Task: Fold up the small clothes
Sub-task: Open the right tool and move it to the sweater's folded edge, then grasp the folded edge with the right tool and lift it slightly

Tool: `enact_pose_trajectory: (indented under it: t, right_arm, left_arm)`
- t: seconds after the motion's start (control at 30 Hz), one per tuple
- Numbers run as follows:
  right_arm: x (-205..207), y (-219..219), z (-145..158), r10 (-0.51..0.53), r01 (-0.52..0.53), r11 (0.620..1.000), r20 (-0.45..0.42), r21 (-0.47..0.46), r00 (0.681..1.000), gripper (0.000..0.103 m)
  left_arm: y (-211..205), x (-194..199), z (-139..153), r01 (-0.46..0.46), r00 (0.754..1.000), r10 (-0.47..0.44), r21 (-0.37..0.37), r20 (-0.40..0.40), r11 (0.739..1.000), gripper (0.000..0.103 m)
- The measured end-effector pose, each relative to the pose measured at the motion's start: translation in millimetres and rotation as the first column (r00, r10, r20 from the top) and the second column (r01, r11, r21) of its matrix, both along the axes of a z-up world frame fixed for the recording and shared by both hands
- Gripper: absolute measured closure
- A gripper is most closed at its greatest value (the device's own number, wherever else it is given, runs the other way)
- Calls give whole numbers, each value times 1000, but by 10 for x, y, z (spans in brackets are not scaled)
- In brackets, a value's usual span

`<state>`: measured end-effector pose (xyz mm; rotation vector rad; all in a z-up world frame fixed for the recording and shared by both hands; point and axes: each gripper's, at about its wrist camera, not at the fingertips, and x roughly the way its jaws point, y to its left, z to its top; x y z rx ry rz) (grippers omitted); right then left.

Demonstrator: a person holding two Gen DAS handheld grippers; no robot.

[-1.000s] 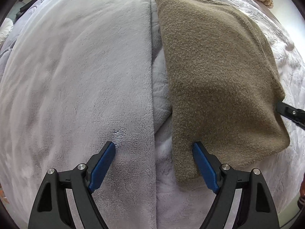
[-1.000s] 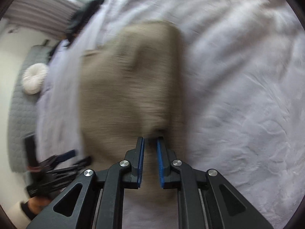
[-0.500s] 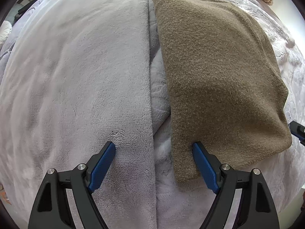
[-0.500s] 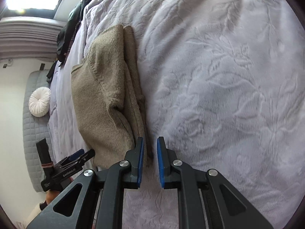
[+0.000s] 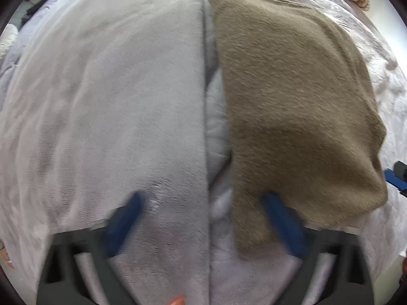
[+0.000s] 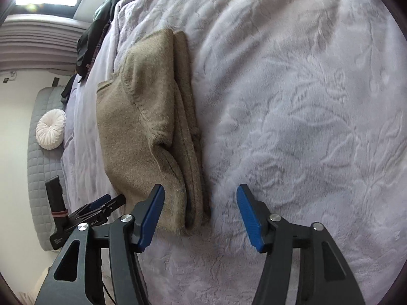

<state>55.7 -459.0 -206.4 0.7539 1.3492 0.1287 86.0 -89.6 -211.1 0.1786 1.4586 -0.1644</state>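
On the bed (image 5: 101,101), the left gripper (image 5: 203,218) pointed down, its jaws opening wide and empty, straddling the folded tan garment's (image 5: 292,106) near-left edge. The garment's long axis ran near to far. In the right wrist view, the right gripper (image 6: 201,213) was opening around the garment's (image 6: 142,132) near corner, gripping nothing, so it seemed the nearer.

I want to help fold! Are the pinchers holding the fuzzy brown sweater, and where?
No. The folded tan knit sweater lies loose on the pale fleece blanket. The right gripper and the left gripper are both opening, gripping nothing.
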Motion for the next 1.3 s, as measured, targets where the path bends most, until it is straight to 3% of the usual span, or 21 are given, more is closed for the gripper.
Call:
enact_pose_trajectory:
  t: [0.13,0.2,0.4,0.53,0.83,1.1,1.3]
  right_arm:
    - [71,19,14,9,-9,1000,7,5,1000,37]
    - [120,28,20,17,-17,1000,13,10,1000,32]
    - [334,61,34,35,-36,999,37,21,999,31]
    - [545,85,8,40,-43,998,62,44,997,31]
    - [977,133,-337,65,-68,993,33,101,997,31]
    - [1163,161,-546,57,-61,977,25,203,998,30]
    - [1306,442,-335,214,-234,958,129,165,968,22]
  left_arm:
    - [42,98,71,-17,1000,18,-28,23,999,0]
    - [80,194,120,-28,999,30,-61,30,998,0]
    - [189,595,210,-68,996,75,-161,39,985,0]
    - [189,791,133,-67,997,73,-170,25,983,0]
    - [-110,1173,33,-57,998,57,-338,-8,939,0]
    - [-383,1213,-226,-54,998,35,-408,-53,911,0]
    - [-316,1202,-267,-52,998,26,-456,-64,889,0]
